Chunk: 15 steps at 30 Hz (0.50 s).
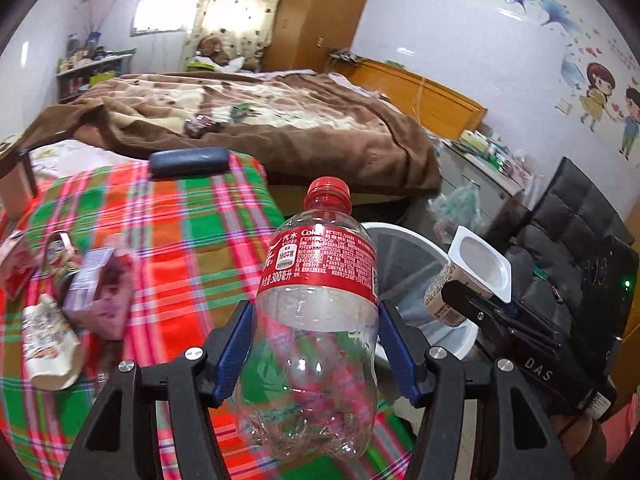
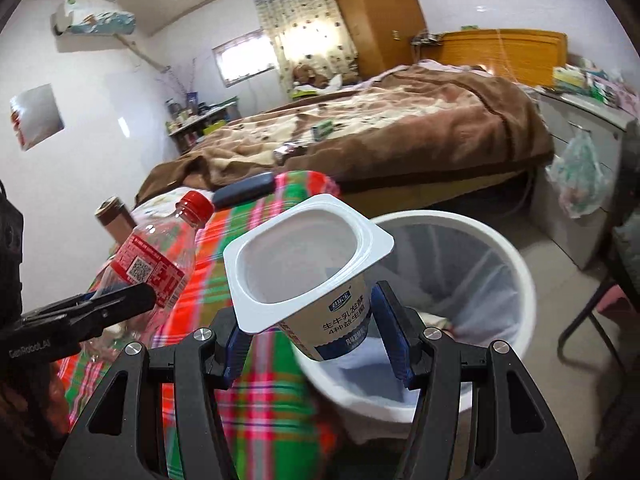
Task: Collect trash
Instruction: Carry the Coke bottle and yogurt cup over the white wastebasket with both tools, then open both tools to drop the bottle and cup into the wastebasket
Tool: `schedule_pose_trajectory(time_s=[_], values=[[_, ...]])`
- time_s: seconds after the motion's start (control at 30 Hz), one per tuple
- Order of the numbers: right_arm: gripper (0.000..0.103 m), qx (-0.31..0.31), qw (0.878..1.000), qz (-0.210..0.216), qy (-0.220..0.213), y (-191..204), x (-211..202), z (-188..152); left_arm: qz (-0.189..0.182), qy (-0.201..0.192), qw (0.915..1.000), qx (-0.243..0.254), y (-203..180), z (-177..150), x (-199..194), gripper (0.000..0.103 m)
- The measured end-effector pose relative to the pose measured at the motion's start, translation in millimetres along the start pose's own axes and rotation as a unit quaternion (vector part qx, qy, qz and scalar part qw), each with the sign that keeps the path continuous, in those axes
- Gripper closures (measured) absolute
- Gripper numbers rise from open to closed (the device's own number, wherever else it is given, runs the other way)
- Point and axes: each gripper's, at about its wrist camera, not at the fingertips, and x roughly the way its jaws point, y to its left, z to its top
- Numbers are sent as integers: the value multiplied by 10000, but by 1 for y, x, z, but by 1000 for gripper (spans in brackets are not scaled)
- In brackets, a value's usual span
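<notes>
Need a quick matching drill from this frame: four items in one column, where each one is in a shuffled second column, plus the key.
Items:
1. cola bottle
2. yogurt cup
3. white bin
4. dark case

Places:
A. on the floor beside the plaid-covered table
B. between the left gripper's pads
C. at the far edge of the plaid cloth
D. between the right gripper's pads

Pairs: 1-B, 2-D, 3-A, 4-C
</notes>
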Motion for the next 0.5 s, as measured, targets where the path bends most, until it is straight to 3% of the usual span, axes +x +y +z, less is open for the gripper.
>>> schedule_pose_trajectory(time_s=[0.13, 0.27, 0.5], values=[[44, 67, 9998, -146, 64, -15, 3, 1, -200, 193, 9996, 88, -20, 5, 23, 41], [44, 184, 9992, -301, 175, -31, 12, -1, -10, 286, 9987, 411, -42, 8, 45, 41], [44, 323, 9973, -532, 397, -54, 20, -7, -192, 624, 9970, 414, -61, 9, 84, 41]])
